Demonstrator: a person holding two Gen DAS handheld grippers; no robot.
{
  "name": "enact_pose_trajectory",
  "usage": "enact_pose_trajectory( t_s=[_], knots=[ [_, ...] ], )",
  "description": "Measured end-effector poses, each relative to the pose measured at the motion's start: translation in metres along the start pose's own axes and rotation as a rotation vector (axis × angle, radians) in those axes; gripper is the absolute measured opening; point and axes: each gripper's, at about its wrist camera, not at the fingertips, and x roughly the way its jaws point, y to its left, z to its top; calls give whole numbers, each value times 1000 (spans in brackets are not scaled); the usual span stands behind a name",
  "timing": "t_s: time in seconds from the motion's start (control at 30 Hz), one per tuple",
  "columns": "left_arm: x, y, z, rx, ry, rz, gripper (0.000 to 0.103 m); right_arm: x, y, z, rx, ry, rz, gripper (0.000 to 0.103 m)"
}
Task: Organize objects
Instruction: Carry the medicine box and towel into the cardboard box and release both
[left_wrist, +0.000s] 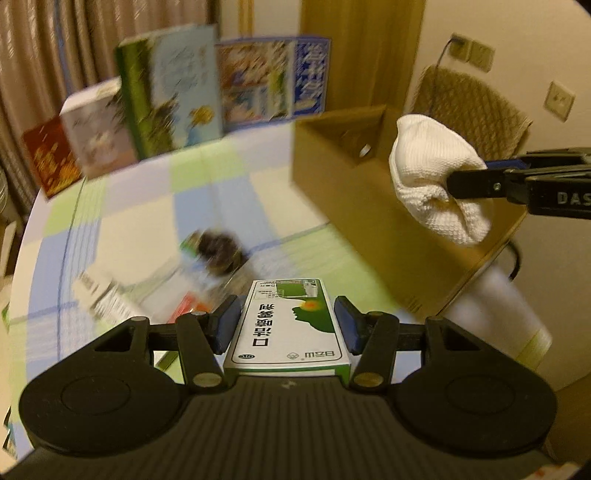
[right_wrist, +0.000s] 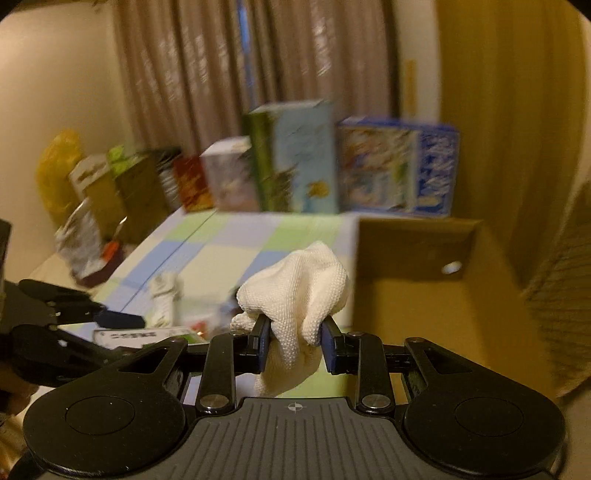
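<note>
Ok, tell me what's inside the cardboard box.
Little shows inside the cardboard box: bare brown inner walls and a handle hole in the far wall. The held white cloth and the near wall hide the floor, so any contents can't be seen.

Table clutter (left_wrist: 207, 273) ahead of left tongs (left_wrist: 288, 325) smeared by motion; items not identifiable. Books (left_wrist: 177, 92) along table's far edge blurred, titles unreadable. Carton (left_wrist: 354, 184) interior mostly hidden by its near wall and by cloth (left_wrist: 436, 177). Right tongs (left_wrist: 476, 181) cut off by left view's right edge, lettering only partly shown. Box (right_wrist: 125, 336) in right view mostly hidden behind tong linkage. Left tongs cut off by right view's left edge. Bags and packets (right_wrist: 96, 192) at left blurred.
</note>
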Motion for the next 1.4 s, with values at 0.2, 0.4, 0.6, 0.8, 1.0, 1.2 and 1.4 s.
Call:
enact_pose_trajectory(
  t_s=[0.2,0.4,0.6,0.8,1.0,1.2,1.4],
  knots=[
    [11,-59,59,32,-68,-77,51,-24,-61,3,63,-5,-117,26],
    [39,-112,93,61,-94,-150,51,-26,-105,-13,103,42,-191,26],
    [72,-140,103,57,-107,-156,58,-25,-136,-30,142,79,-226,26],
    [60,-133,96,46,-133,-139,65,-21,-142,-35,158,92,-221,26],
    [46,-111,84,14,-133,-109,68,-18,-138,-29,200,24,-165,64],
    [27,-90,63,-25,-128,-78,74,-29,-127,-26,206,-12,-174,67],
    [4,-66,41,-85,-126,-50,77,-44,-108,-28,183,-22,-176,79]
  ],
)
